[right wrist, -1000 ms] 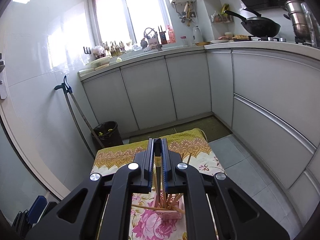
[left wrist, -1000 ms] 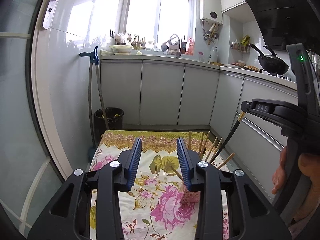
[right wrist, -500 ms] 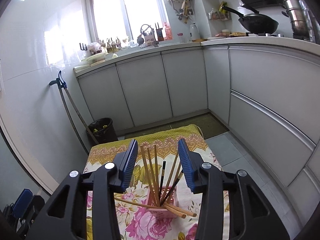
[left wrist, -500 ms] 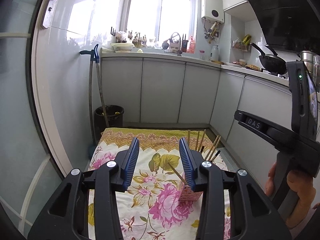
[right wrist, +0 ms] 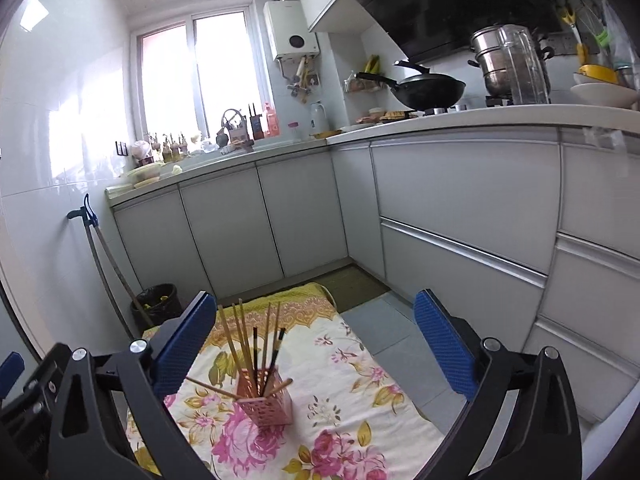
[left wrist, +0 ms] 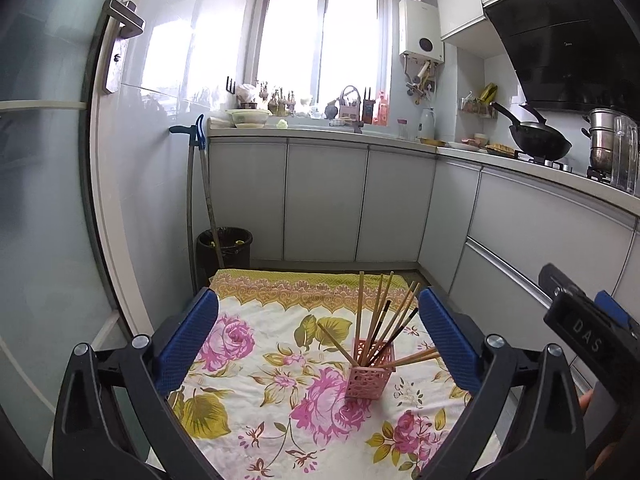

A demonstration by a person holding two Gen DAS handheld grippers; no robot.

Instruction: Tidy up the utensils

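A pink perforated holder [left wrist: 370,376] [right wrist: 266,404] stands on the floral tablecloth [left wrist: 260,360] [right wrist: 340,360]. Several wooden and dark chopsticks [left wrist: 380,320] [right wrist: 248,344] lean in it, and two lie across its rim. My left gripper [left wrist: 318,312] hangs a little short of the holder, its jaws opening wide with nothing pressed between them. My right gripper [right wrist: 314,308] is also drawn back from the holder, jaws opening wide and holding nothing. The right gripper's body [left wrist: 580,332] shows at the right edge of the left wrist view.
A black bin [left wrist: 224,248] and two long handles [left wrist: 198,200] stand against the left wall beyond the table. White cabinets [left wrist: 520,240] run along the back and right, with a wok [right wrist: 428,92] and pots on the counter. Grey floor tiles [right wrist: 392,328] lie right of the table.
The right gripper let go of the chopstick it held over the holder and pulled back. Both grippers have gone from narrow to wide open, and the left one also drew back slightly.
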